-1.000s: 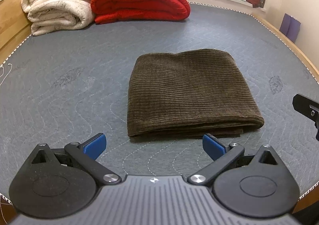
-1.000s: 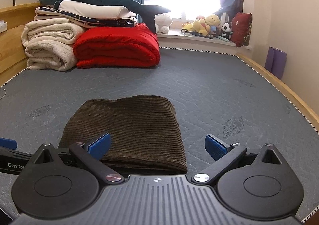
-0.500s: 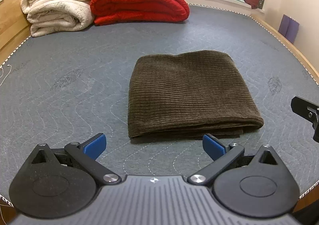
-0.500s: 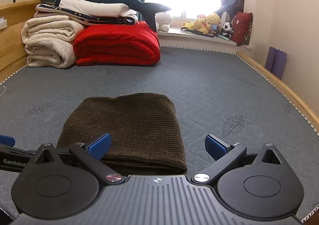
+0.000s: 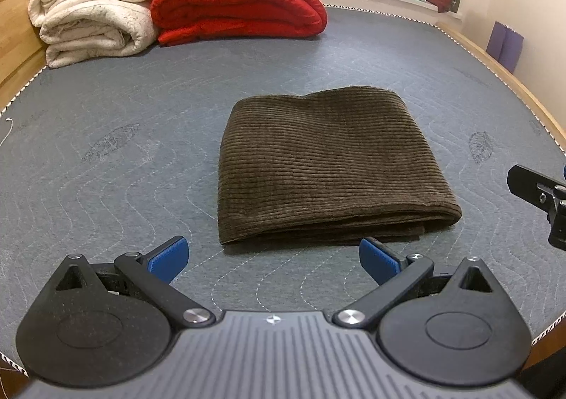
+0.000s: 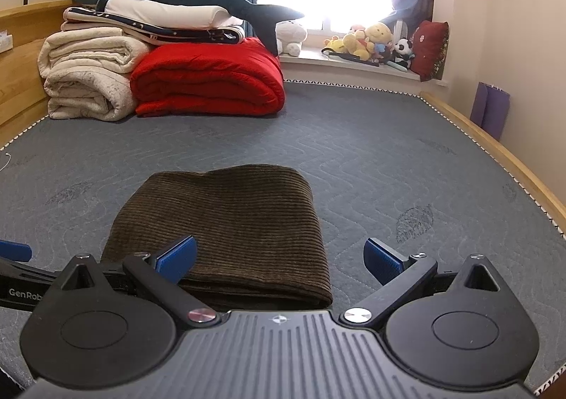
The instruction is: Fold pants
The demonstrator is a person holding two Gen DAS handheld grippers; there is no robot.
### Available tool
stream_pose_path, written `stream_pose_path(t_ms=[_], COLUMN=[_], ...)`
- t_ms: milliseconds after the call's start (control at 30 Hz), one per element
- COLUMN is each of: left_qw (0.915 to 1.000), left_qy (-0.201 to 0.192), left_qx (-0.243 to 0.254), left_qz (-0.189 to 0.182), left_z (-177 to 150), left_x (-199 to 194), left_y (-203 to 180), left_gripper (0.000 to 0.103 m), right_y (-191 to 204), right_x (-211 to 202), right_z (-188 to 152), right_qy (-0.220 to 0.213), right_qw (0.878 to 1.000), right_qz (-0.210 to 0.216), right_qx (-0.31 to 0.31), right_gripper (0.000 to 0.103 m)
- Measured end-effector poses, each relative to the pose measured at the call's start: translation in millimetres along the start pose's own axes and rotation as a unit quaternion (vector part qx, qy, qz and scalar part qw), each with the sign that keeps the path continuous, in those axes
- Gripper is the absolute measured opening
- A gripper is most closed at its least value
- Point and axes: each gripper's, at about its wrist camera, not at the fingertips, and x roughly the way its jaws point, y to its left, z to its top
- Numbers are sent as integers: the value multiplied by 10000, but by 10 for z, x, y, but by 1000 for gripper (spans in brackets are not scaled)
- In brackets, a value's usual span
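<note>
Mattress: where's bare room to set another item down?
Free: left of the folded pants up to the mattress edge; right of the pants toward the wooden rail; the middle strip before the red quilt. Crowded: far-left corner, white blankets.

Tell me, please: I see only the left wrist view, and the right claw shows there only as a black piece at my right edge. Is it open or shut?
Observer: Open. In the right wrist view, the right claw has its blue pads wide apart, with nothing gripped between them.
Operator: Where are the pants relative to it?
Observer: The folded pants lie just ahead, shifted toward its left pad. The right half of its opening faces bare mattress.
</note>
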Motion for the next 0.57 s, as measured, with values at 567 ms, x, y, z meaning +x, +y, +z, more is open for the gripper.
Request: stream_pose_path(t_ms=[567], left_qw=[9997], left_qy=[-183], left_qx=[142], left_qz=[60], left_z=[-28], left_x=[-33], left_y=[-54], left_gripper=[103], right_y=[-32], right_x=[8], right_z=[-15], right_qy=[3], right_qw=[9999], right_qz=[157], right_qx=[-71], right_gripper=[100])
